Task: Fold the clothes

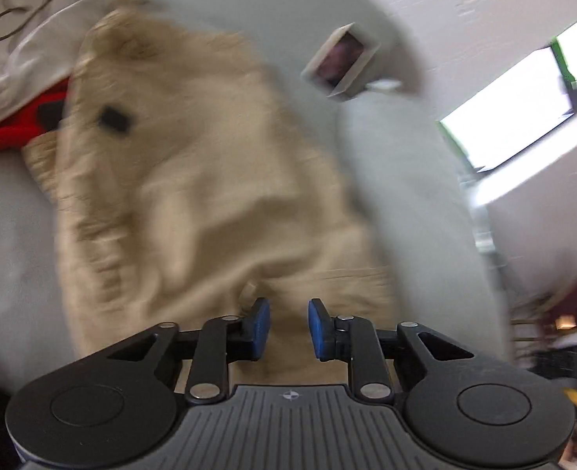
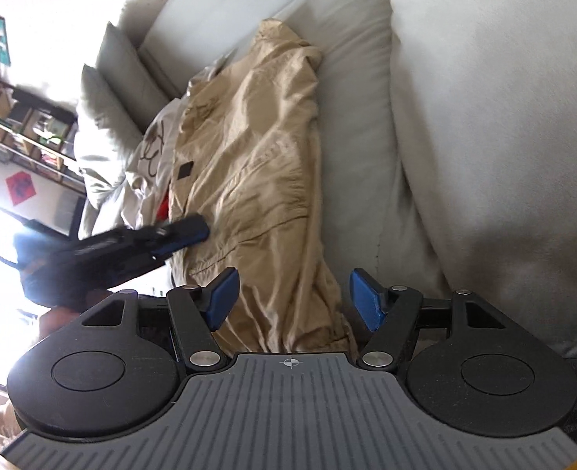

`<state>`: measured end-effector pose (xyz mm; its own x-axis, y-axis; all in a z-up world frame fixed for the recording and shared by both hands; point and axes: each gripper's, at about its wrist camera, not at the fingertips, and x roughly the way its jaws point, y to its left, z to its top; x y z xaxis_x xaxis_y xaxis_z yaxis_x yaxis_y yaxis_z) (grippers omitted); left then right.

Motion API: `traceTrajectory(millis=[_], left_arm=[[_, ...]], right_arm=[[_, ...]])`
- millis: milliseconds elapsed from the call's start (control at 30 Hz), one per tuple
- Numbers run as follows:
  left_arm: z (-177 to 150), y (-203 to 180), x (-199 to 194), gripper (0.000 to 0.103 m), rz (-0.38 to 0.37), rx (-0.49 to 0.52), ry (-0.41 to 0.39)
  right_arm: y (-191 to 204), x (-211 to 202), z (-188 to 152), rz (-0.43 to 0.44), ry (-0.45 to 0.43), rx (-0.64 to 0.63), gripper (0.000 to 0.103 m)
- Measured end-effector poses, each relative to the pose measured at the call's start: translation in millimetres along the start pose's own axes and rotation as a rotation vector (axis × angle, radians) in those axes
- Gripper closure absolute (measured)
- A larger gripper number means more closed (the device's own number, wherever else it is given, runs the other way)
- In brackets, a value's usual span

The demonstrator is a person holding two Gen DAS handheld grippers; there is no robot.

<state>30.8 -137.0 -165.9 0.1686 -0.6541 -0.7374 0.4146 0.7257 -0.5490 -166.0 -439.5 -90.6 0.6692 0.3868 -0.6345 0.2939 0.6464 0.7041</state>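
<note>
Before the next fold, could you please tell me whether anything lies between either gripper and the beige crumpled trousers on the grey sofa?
Nothing visible does. The left gripper and the right gripper are both open directly over the beige crumpled trousers. The white printed garment and the red cloth lie at the far side.

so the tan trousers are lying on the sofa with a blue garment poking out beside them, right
Not quite. The tan trousers do lie on the sofa, but the garment poking out beside them is red, not blue. The left wrist view shows it most clearly, tucked under a pale printed garment.
</note>
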Motion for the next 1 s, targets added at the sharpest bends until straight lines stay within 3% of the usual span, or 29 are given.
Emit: traceTrajectory(millis=[167, 300, 367, 500, 733, 767, 867, 1000], left_arm=[[6, -2, 0, 0.094, 0.022, 0.025, 0.030], [11, -13, -3, 0.092, 0.006, 0.093, 0.046], [11, -16, 5, 0.092, 0.062, 0.152, 0.072], [20, -7, 19, 0.093, 0.065, 0.118, 0.106], [18, -2, 18, 0.091, 0.054, 0.116, 0.117], [18, -3, 18, 0.091, 0.057, 0.121, 0.117], [18, -2, 18, 0.091, 0.052, 0.130, 0.119], [18, -3, 20, 0.091, 0.053, 0.156, 0.120]], right_arm=[[-5, 6, 1, 0.030, 0.020, 0.015, 0.034], [-5, 13, 5, 0.049, 0.071, -0.051, 0.034], [-6, 20, 7, 0.074, 0.109, -0.090, 0.033], [-3, 40, 10, 0.150, 0.183, -0.156, 0.032], [1, 57, 6, 0.219, 0.217, -0.216, 0.033], [3, 57, 5, 0.214, 0.223, -0.226, 0.034], [9, 57, 1, 0.198, 0.243, -0.256, 0.050], [16, 57, -4, 0.177, 0.268, -0.296, 0.051]])
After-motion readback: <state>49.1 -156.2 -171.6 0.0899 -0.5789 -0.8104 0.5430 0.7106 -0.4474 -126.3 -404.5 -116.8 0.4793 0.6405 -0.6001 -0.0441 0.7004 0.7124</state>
